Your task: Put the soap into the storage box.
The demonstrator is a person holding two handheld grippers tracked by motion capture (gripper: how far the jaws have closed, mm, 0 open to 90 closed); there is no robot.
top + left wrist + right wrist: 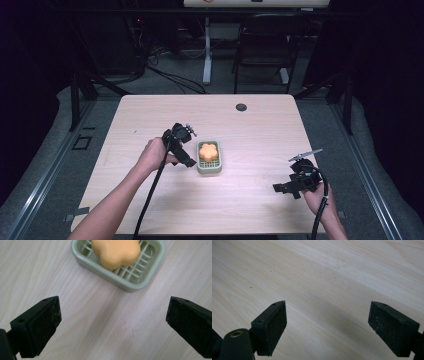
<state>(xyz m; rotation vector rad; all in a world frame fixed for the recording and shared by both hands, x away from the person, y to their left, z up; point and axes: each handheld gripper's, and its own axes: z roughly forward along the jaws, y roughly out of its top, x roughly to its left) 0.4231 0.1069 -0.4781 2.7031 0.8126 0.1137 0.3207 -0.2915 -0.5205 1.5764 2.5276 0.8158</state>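
An orange flower-shaped soap (208, 150) (116, 251) lies in a pale green slotted dish (209, 170) (140, 281) near the middle of the wooden table. My left gripper (191, 148) (113, 307) hangs just left of the dish, pointing at it. Its jaws are wide open, with bare wood between them and the dish a short way beyond the tips. My right gripper (286, 189) (327, 307) is held near the table's front right, well apart from the dish. It is open over bare wood with nothing between its pads.
A small black grommet (241, 107) is set in the table (150, 200) near its far edge. Beyond the table stand a black chair (265, 45) and a white desk leg (206, 55), with cables on the floor. Black frame bars flank both sides.
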